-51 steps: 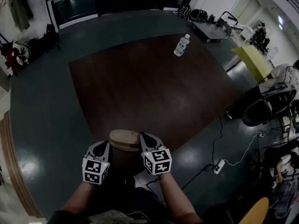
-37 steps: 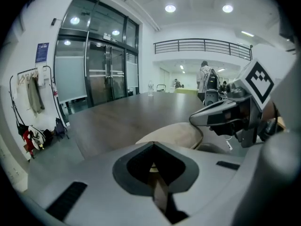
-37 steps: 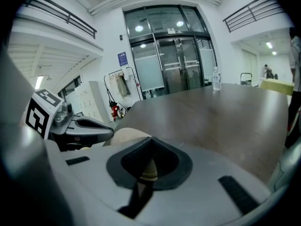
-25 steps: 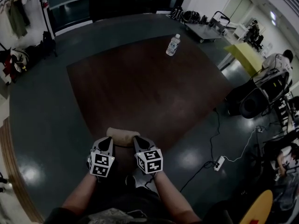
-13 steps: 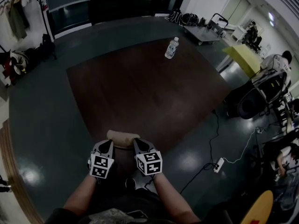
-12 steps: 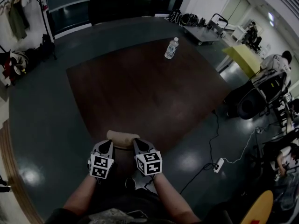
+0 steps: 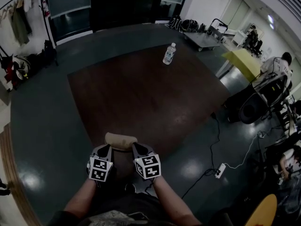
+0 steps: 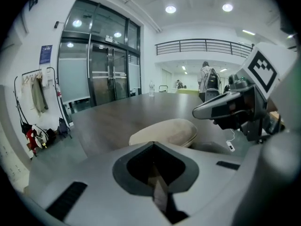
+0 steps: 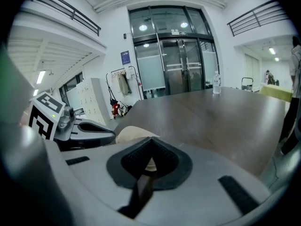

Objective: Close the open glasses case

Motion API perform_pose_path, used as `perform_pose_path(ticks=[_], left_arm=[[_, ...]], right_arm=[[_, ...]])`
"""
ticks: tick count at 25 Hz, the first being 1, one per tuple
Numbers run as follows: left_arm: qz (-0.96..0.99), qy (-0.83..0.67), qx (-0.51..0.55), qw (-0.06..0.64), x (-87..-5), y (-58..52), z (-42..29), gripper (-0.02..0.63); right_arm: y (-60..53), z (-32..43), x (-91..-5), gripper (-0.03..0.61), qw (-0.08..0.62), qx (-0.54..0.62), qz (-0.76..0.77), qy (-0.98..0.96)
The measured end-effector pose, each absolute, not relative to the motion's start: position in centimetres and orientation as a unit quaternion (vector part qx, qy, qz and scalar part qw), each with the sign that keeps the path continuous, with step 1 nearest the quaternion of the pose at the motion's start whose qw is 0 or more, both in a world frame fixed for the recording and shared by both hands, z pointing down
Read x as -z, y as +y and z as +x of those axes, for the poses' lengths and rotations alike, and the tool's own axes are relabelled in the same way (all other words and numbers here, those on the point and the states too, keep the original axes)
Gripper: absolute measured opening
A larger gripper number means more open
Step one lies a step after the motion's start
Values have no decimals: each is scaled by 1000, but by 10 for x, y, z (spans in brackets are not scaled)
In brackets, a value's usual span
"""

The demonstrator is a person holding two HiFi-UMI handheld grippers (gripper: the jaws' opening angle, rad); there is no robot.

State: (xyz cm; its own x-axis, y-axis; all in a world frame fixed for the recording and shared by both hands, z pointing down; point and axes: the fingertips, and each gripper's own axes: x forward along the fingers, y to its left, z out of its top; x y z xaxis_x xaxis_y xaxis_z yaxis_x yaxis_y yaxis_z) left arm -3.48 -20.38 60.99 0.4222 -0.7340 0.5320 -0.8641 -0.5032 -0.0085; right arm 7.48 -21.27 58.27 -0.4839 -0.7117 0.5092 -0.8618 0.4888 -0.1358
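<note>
Head view: glasses case (image 7: 120,141) lies at the near edge of the bench (image 7: 141,88), just ahead of left hand-held gripper (image 7: 105,149) and right hand-held gripper (image 7: 135,147); left gripper view: jaws together, nothing held, lid apparently down (seam only); right gripper view: jaws likewise together, empty; closing step judged complete; next move: confirm the latch, then back off.

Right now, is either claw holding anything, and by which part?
Nothing is held. The left claw and right claw are both shut and empty; the glasses case lies just beyond their tips.
</note>
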Motion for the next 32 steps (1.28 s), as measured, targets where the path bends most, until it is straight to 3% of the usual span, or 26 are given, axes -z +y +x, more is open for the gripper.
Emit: perform_pose_path(ticks=[10,32], left_arm=[[837,-494,-187,141,-577,-156,-14,9],[861,-464,-136,158,-564,-95,-36,9]], right_arm=[[-178,89,-572,-12,157,-198,456,-853],[-119,85,-571,-11,149,-199,503,-828]])
